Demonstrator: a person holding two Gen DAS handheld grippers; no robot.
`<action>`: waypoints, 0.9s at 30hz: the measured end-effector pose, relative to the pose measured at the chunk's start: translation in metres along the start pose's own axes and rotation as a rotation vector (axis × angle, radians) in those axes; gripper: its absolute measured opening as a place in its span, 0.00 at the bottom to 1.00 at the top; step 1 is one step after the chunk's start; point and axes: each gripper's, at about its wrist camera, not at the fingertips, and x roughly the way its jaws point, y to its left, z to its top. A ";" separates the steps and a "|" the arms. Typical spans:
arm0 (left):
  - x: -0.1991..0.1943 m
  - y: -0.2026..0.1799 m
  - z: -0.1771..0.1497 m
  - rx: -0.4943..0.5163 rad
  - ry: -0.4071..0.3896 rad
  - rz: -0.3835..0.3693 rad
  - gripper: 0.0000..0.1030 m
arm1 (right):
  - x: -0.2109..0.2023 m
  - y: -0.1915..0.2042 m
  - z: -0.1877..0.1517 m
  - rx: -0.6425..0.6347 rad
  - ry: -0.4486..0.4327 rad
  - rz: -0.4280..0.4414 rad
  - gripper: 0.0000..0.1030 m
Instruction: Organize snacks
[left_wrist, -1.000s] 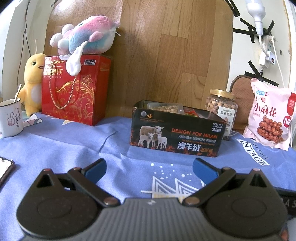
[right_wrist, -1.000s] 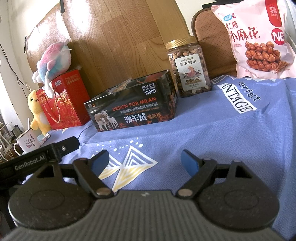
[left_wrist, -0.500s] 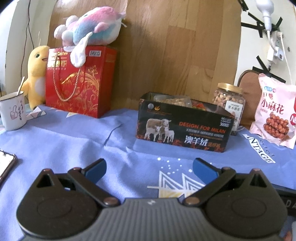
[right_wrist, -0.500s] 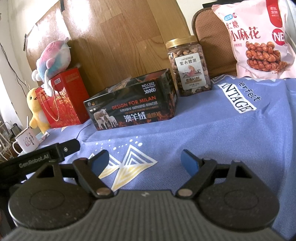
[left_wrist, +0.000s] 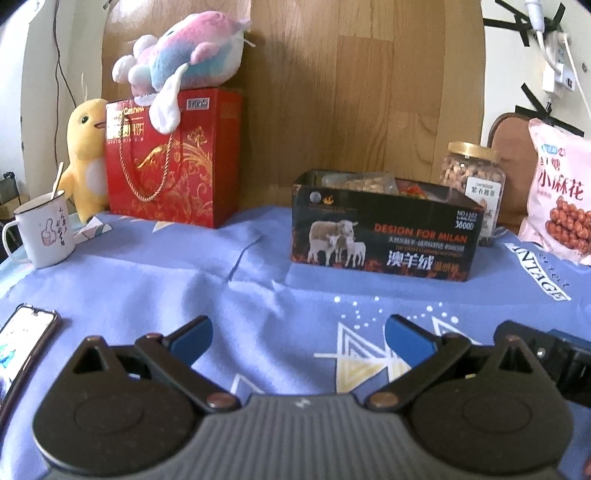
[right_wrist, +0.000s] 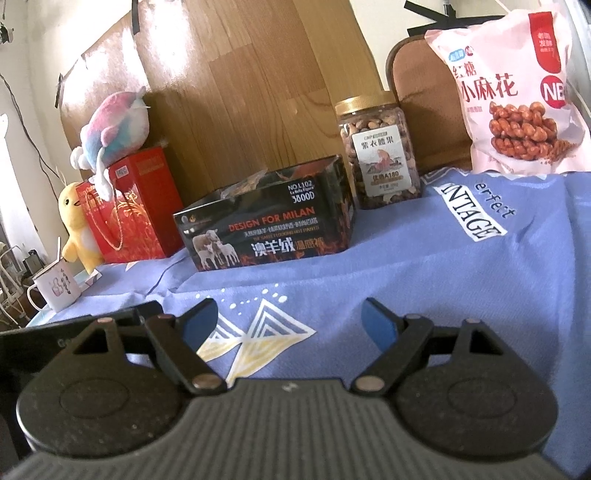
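Observation:
A black open-top box printed with sheep stands on the blue cloth, with snack packets showing inside it. To its right stand a clear nut jar with a gold lid and a pink snack bag leaning upright. My left gripper hovers open over the cloth, well in front of the box, nothing between its blue pads. My right gripper is open too, empty, near the cloth's front, and the left gripper's body shows at its left.
A red gift bag with a pastel plush on top stands at back left beside a yellow plush. A white mug and a phone lie at left. A wooden board backs the table.
Both grippers have drawn back and risen slightly, so the box, jar and bag look farther off. The left view has swung a little to the left. The jaws have stayed open.

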 end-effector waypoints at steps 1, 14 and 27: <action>0.000 0.000 0.000 0.000 0.006 0.002 1.00 | 0.000 0.000 0.000 0.000 -0.002 0.001 0.84; -0.007 -0.001 0.003 0.024 -0.010 0.017 1.00 | -0.001 -0.001 0.000 0.003 -0.008 0.006 0.84; -0.013 -0.005 0.007 0.060 -0.012 0.024 1.00 | -0.002 0.000 0.000 0.004 -0.009 0.007 0.84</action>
